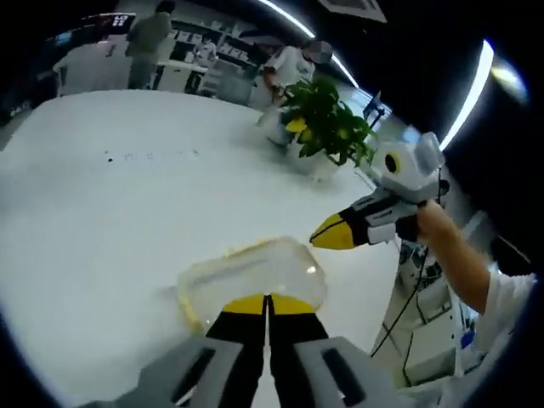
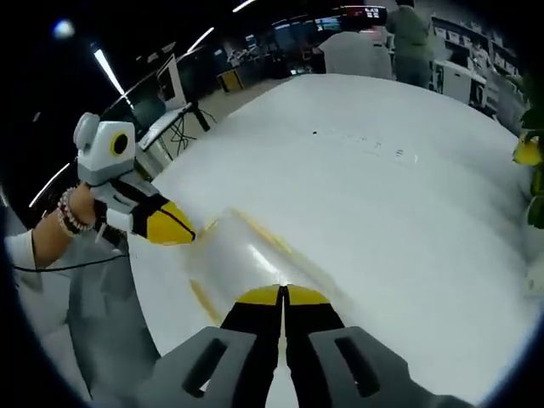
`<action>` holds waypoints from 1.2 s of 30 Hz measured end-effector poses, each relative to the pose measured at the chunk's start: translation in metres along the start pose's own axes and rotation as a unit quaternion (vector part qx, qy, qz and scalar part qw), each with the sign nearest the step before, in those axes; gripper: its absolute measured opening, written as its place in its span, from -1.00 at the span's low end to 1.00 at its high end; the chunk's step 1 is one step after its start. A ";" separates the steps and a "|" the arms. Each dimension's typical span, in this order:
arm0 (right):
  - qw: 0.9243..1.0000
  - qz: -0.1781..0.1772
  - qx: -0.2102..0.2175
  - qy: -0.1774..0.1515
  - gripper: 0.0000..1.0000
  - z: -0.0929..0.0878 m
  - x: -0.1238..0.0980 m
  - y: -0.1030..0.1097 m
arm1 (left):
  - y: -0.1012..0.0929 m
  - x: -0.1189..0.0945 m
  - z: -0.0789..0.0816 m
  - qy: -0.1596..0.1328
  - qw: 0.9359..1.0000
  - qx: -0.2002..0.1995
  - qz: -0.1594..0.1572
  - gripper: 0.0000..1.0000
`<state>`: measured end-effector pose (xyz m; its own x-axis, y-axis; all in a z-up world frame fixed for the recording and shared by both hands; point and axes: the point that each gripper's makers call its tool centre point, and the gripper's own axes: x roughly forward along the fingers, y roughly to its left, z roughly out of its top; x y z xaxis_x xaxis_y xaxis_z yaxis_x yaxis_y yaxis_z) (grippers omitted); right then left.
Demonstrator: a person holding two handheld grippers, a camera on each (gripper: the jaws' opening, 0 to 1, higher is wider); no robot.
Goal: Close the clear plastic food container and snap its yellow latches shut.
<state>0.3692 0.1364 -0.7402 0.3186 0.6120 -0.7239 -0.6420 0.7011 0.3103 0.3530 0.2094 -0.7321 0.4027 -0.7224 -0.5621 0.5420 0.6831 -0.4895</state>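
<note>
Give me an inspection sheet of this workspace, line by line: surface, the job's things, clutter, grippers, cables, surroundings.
Surface: white table, a few faint dark specks far off.
Job's things: clear plastic food container with yellow trim near the table edge; latch state cannot be told.
Clutter: potted plant at the far edge.
Grippers: left gripper jaws together just short of the container; right gripper jaws together over it.
Cables: a dark cable hangs past the table edge.
Surroundings: people standing beyond the table, shelves, ceiling light strips.
</note>
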 end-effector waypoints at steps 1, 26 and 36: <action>1.000 0.005 0.000 -0.002 -1.00 0.002 0.003 0.003 | -0.001 0.003 -0.001 -0.002 1.000 0.004 0.001 -1.00; 0.999 0.031 0.018 -0.007 -1.00 0.017 0.043 0.013 | -0.013 0.033 -0.034 -0.006 0.995 -0.094 -0.044 -1.00; 0.999 0.025 0.036 -0.031 -1.00 0.031 0.047 0.011 | -0.025 0.027 -0.051 0.007 0.993 -0.098 -0.061 -1.00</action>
<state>0.3985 0.1840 -0.7517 0.3320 0.6664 -0.6676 -0.6063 0.6929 0.3902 0.3131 0.1783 -0.7691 0.3322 -0.8003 -0.4992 0.4312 0.5996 -0.6742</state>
